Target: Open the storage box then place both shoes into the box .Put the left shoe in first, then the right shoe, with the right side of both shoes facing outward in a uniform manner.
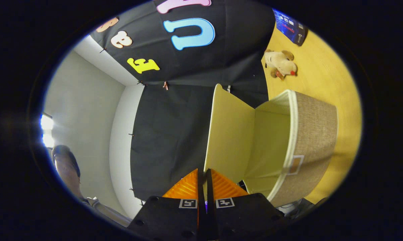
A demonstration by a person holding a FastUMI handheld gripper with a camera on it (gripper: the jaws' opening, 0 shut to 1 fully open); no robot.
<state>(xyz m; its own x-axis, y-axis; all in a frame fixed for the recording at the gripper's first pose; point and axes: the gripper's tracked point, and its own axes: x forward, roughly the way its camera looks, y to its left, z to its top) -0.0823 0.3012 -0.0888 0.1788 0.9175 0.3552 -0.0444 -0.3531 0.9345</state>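
- While the gripper (pixel 204 174) is clenched on the lid (pixel 228 134) edge, the storage box (pixel 313 140) stands open just beyond it.
- Past the box, a plush toy (pixel 281 63) lies on the table (pixel 325 77).

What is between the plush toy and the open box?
In the gripper view, only bare wooden floor separates the plush toy from the box.

Surface: wooden table (pixel 325 87), light finish. On it: fabric storage box (pixel 313 140), lid raised, just ahead of the fingers; plush toy (pixel 281 64) beyond it; dark packet (pixel 292 27) farther beyond.
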